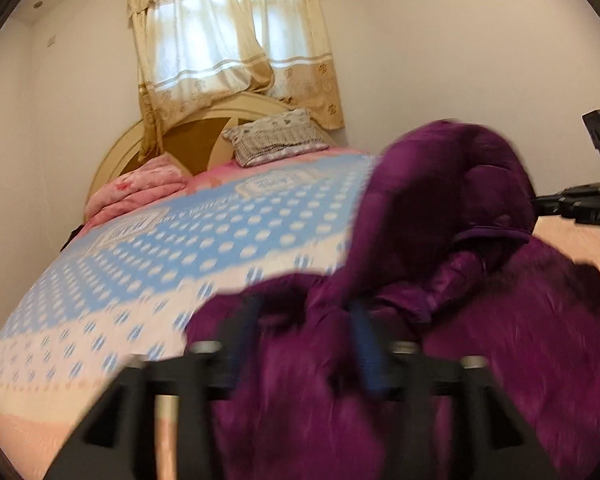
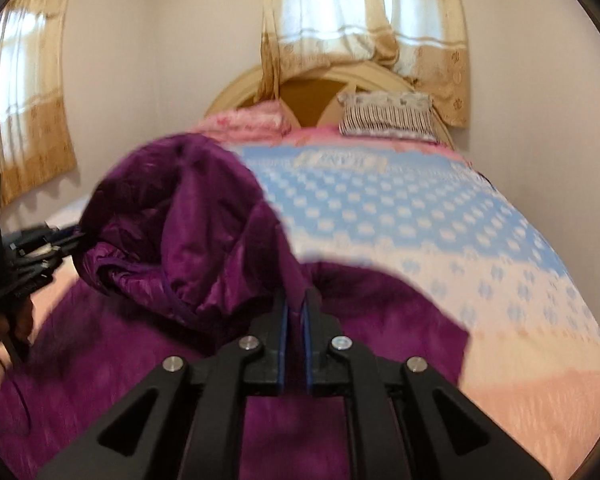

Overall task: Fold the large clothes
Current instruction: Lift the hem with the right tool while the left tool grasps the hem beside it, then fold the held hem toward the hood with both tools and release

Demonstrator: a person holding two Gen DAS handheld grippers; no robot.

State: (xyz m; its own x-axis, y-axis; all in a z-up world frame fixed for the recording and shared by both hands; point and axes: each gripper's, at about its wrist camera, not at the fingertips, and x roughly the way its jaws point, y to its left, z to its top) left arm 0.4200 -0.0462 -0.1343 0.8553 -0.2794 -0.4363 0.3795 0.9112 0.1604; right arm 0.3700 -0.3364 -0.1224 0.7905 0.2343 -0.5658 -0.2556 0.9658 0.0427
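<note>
The right gripper [image 2: 296,308] pinches the puffy purple quilted jacket [image 2: 188,232] by a thin edge; the left gripper [image 1: 304,332] gapes wide, gripping nothing. Raised at 10 o'clock, the hood may flop and undo the fold on the blue-dotted bed [image 2: 440,216].

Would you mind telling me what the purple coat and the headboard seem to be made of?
Purple coat: probably quilted synthetic shell, judging by its slight sheen and puffy stitched panels. Headboard: looks like cream-painted wood with brown inset panels; blur leaves it uncertain.

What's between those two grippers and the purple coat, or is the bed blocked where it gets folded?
Nothing visible. The right gripper is shut on the purple coat; the left gripper stands open with coat fabric between its fingers. The bedspread beyond the coat is bare up to the pillow.
</note>
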